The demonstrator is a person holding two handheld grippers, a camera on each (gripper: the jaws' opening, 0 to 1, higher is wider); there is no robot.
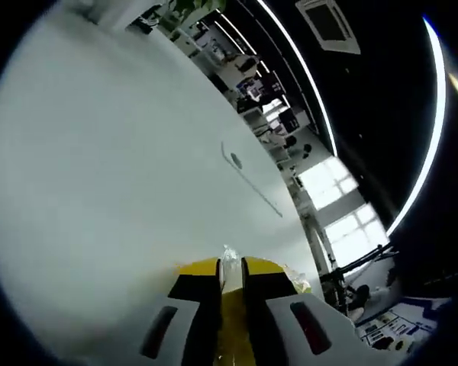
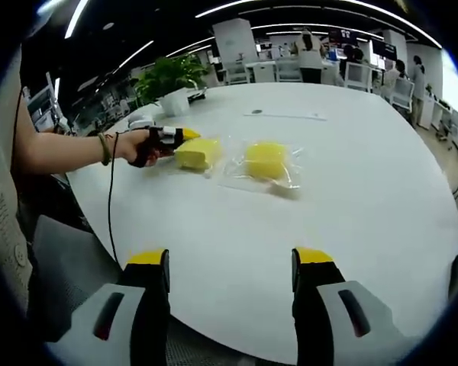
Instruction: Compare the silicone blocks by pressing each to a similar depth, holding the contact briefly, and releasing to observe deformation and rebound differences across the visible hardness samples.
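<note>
Blocks: left tongs pinch the soft bagged one at nine o'clock; right tongs gape, released.

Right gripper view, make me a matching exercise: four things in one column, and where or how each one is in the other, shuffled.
Things:
1. left tongs
2. right tongs
3. right-hand yellow silicone block in clear plastic bag
4. green potted plant in white pot

States:
A. open, over the near edge of the round white table
B. at the table's far edge
C. lying free, untouched
D. closed on the left-hand yellow silicone block in clear plastic bag

Pairs: 1-D, 2-A, 3-C, 4-B
</note>
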